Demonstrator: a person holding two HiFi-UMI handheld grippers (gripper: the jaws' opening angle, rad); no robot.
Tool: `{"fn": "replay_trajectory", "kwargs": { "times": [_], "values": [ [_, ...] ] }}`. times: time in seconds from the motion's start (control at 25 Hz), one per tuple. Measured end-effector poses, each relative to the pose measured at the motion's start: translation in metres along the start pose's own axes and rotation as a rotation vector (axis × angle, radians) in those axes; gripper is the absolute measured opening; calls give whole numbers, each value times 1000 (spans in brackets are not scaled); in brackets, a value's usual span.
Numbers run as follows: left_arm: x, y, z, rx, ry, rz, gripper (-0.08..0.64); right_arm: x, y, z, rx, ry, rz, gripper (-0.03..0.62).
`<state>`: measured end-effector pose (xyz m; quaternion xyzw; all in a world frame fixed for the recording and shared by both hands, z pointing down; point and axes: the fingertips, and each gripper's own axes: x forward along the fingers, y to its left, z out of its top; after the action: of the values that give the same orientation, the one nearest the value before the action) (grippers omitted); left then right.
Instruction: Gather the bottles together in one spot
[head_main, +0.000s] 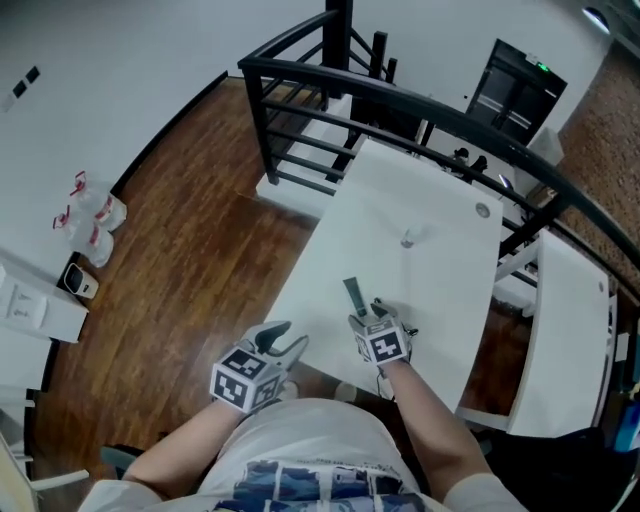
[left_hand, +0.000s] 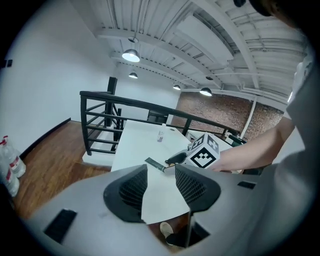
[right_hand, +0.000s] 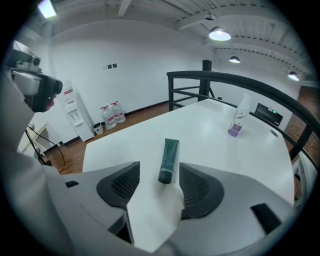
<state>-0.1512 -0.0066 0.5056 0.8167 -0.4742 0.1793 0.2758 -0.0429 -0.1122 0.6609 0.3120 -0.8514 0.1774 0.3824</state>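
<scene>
The right gripper (right_hand: 160, 169) straddles the cap end of a green tube (right_hand: 168, 157) lying near on the table (right_hand: 210, 150), jaws apart, not gripping. The left gripper (left_hand: 161, 172), near left, is part-open and empty; 1 clear bottle (right_hand: 238, 120) stands farther off

You have a dark green tube (right_hand: 168, 160) lying flat near the tabletop's (head_main: 440, 300) near edge. A clear bottle (right_hand: 237, 120) with purple liquid stands upright mid-table.

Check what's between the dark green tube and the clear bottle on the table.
Only bare white tabletop between the dark green tube and the clear bottle; the right gripper view shows it.
</scene>
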Motion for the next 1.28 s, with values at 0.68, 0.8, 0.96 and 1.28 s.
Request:
{"fn": "replay_trajectory", "kwargs": {
  "times": [0.68,0.8,0.96,1.28],
  "values": [
    [-6,8,-20,-70,38,71,150,43,-14,-11,-9,144,-40,109],
    [-5,10,-18,-46,46,48,150,39,-14,-7,7,119,-48,101],
    [-3,17,-14,-17,47,14,149,22,-6,4,63,35,-27,103],
    [3,22,-21,54,80,-103,150,-39,16,15,452,-178,99,103]
  ]
}}
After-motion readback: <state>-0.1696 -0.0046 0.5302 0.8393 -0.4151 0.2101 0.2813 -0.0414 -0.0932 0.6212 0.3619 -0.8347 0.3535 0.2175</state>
